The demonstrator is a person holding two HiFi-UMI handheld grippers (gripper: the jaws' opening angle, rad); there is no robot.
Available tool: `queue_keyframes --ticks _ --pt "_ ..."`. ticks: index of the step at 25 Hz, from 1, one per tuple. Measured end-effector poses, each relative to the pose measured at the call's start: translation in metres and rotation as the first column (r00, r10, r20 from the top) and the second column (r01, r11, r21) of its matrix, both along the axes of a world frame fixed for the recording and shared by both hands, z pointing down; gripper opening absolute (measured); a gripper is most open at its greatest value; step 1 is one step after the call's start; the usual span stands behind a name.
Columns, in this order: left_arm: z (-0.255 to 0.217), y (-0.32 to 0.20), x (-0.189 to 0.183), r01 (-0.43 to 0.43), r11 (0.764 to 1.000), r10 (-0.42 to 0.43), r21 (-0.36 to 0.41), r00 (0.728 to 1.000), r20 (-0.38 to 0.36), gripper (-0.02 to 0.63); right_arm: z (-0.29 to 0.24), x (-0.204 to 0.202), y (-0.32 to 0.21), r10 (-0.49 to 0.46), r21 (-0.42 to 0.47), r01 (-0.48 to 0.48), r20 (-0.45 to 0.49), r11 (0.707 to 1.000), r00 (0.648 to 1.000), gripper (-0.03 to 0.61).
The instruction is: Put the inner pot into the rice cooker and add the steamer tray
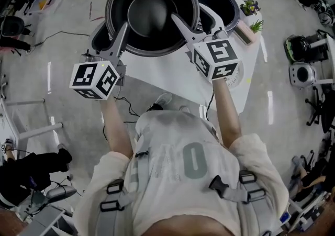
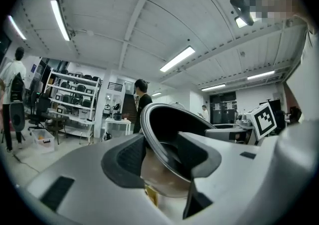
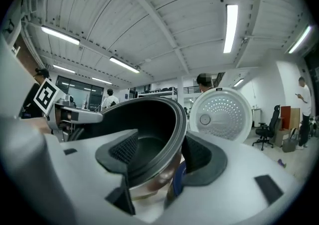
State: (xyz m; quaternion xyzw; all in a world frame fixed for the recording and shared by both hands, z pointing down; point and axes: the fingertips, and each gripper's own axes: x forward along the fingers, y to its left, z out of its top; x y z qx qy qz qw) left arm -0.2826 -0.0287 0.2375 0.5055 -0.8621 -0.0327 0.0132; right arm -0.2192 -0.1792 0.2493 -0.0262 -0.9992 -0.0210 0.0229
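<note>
The dark inner pot (image 1: 152,12) hangs in the air at the top middle of the head view, its opening facing up. My left gripper (image 1: 124,25) is shut on its left rim and my right gripper (image 1: 178,19) on its right rim. In the left gripper view the pot's rim (image 2: 169,129) passes between the two pads of the left gripper (image 2: 162,156). The right gripper (image 3: 159,154) clamps the pot's wall (image 3: 144,124) the same way. The rice cooker (image 1: 217,2) stands open just behind the pot to the right, its white lid (image 3: 222,114) raised.
The cooker stands on a white table (image 1: 172,80) with two small potted plants (image 1: 250,7) at its right end. A pale round item (image 1: 239,79) peeks out under the right gripper's cube. Chairs, shelves and several people stand around the room.
</note>
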Motion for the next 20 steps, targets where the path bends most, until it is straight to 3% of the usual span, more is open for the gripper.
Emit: queue_keyframes --ticks 10,20 --pt "-0.048 -0.045 -0.013 -0.125 0.992 0.123 0.01 0.987 0.108 0.198 -0.048 0.004 -0.036 0.143 0.078 -0.147 0.056 0.986 0.988 0.272" --pt "-0.057 -0.124 0.001 -0.277 0.961 0.278 -0.024 0.953 0.117 0.199 -0.052 0.04 -0.1 0.333 0.093 -0.33 -0.01 0.939 0.943 0.275"
